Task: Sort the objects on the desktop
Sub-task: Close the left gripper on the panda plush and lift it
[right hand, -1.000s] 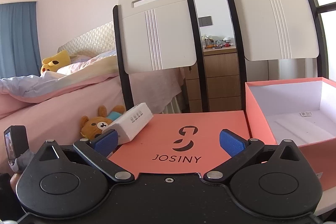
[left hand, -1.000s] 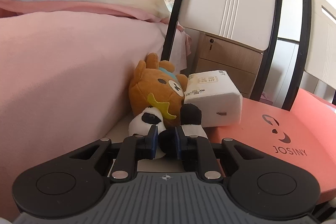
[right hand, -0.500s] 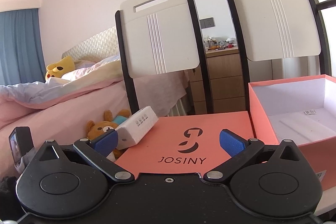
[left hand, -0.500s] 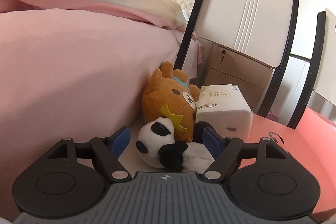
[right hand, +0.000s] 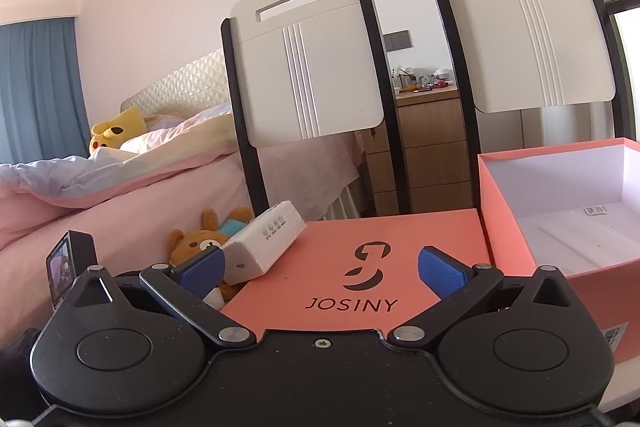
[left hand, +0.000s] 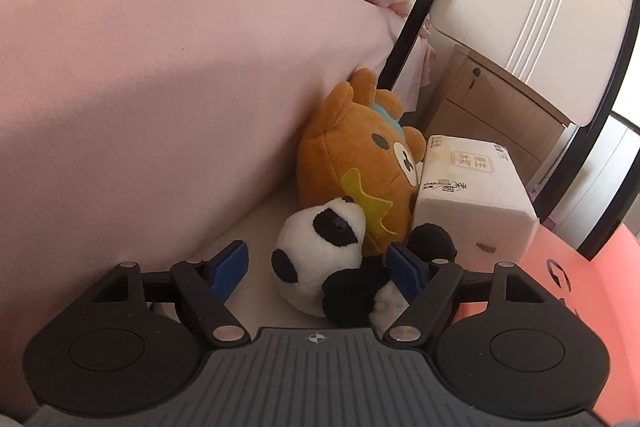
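— Panda plush [left hand: 320, 259]: where does it lie?

— On the white worktop [left hand: 260, 227], between the blue pads of the left claw [left hand: 318, 267]. The jaws stand apart; the left pad is clear of the toy, and the right pad sits at its black limb, though I cannot tell whether they touch.

— What is around it?

— A brown bear plush [left hand: 360, 163] just behind, touching it, and a white tissue pack [left hand: 476, 199] beside the bear, resting partly on the orange box lid [right hand: 360, 247].

— And the right claw [right hand: 320, 267]?

— Open and empty above that lid, with the open orange box [right hand: 508, 211] to its right.
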Demonstrator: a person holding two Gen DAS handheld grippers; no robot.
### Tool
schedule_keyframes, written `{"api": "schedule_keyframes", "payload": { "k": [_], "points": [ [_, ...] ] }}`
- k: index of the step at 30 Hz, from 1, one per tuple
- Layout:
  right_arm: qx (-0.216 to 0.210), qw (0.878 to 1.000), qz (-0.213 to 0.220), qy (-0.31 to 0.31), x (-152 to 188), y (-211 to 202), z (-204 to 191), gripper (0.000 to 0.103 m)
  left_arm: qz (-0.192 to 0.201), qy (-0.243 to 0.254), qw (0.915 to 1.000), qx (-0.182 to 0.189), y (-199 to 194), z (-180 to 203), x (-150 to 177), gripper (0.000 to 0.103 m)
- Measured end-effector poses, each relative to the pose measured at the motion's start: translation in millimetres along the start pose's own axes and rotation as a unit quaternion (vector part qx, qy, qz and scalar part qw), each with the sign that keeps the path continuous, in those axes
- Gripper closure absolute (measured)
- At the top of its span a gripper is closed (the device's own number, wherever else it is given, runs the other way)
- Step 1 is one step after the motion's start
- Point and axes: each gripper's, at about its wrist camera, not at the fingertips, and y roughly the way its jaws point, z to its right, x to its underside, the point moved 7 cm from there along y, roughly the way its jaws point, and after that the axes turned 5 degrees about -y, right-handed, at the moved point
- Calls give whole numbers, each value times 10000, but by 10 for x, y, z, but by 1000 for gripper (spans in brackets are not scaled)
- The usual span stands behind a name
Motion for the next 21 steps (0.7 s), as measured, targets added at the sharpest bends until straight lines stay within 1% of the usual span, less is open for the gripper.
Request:
{"api": "schedule_keyframes", "payload": {
  "k": [2,4,7,9,11,14,19,21],
  "points": [
    [21,10000,-17,-11,1,7,6,0,-71,-117,9998,121,43,-2,5,23],
    [37,10000,-17,-18,-2,9,10,0,-236,-388,9984,342,116,-32,25,23],
    [68,10000,-8,-19,4,0,26,0,-210,-309,9989,277,124,-22,19,23],
    [81,10000,0,-11,4,-7,33,0,-168,-246,9991,304,110,-5,24,25],
    [97,10000,7,-16,5,-12,37,0,-130,-204,9992,314,89,9,26,35],
    [128,9999,-51,-58,21,-1,41,0,-93,-185,9993,310,51,13,26,38],
    [171,9995,-179,-182,57,22,19,0,-59,-254,9992,299,-55,-22,7,40],
    [204,9994,-190,-223,64,16,15,0,17,-267,9991,323,-128,-17,-20,40]
  ]
}}
